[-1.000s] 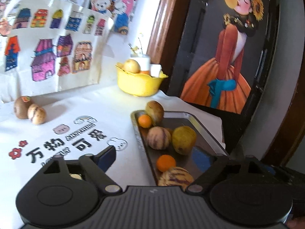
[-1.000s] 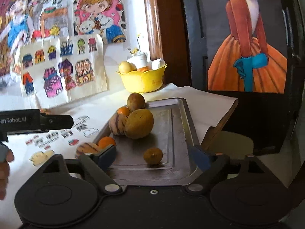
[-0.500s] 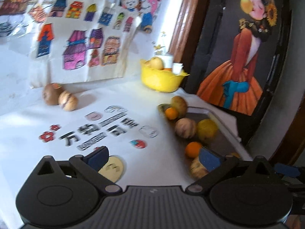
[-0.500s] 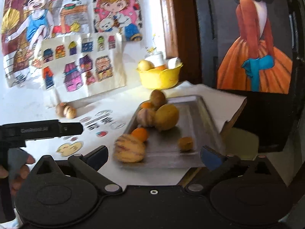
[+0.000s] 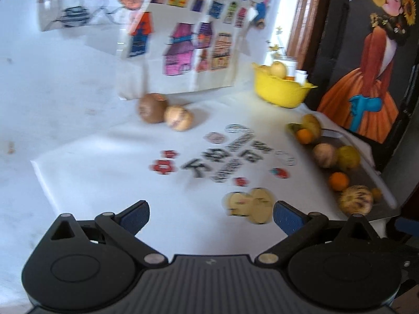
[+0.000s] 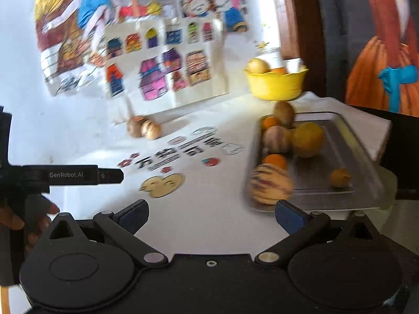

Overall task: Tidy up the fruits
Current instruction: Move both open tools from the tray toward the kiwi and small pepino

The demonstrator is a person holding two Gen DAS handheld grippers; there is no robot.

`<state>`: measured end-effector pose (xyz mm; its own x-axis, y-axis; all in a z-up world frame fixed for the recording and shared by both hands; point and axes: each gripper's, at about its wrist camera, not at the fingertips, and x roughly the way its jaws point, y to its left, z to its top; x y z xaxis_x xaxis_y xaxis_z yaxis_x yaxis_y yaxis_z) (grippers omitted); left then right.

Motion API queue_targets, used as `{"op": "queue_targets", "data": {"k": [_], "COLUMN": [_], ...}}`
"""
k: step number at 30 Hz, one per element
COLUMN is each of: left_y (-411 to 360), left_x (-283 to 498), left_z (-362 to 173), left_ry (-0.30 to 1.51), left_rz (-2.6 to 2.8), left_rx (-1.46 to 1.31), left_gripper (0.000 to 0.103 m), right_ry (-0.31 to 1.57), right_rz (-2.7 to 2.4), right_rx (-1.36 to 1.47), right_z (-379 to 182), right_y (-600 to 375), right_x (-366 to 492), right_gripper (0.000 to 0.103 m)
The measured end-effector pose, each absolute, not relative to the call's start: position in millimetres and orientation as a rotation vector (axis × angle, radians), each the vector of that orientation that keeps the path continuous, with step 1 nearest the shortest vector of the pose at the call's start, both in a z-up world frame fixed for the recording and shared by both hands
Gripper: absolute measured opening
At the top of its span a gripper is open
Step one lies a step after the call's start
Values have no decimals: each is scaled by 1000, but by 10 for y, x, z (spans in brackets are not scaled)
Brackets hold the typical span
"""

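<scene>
A metal tray [image 6: 348, 144] at the right holds several fruits: a striped melon [image 6: 271, 187], oranges [image 6: 275, 161], a yellow fruit [image 6: 307, 138] and a brown kiwi [image 6: 284, 110]. The tray also shows in the left wrist view [image 5: 366, 167]. Two loose fruits, a brown kiwi [image 5: 152, 107] and a pale striped one [image 5: 179, 116], lie on the white cloth by the back wall. My left gripper [image 5: 210, 216] is open and empty above the cloth. My right gripper [image 6: 210, 214] is open and empty, near the tray's front left corner.
A yellow bowl [image 6: 275, 85] with fruit and white cups stands at the back. Children's drawings [image 6: 162, 60] lean on the wall. The white cloth [image 5: 104, 183] has printed characters and stickers. The table's right edge drops off beside a dark painted panel [image 5: 366, 65].
Both grippers have pulled back and swung left. The view has shifted from the tray to the cloth and the two loose fruits. Both stay open and empty.
</scene>
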<state>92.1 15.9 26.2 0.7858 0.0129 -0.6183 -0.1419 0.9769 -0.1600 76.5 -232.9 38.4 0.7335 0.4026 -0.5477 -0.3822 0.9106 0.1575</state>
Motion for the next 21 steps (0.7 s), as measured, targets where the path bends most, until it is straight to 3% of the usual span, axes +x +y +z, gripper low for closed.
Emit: {"op": "queue_targets", "data": {"k": [21], "left_y": [1189], "left_x": [1108], "left_z": [162], "left_ry": [737], "left_rz": [179], "left_rx": [184], "left_gripper": [103], "right_ry": [734], "right_rz": [618], "right_rx": [-204], "right_z": [358], "right_y": [-1445], "right_x": [1242], "right_gripper": [102]}}
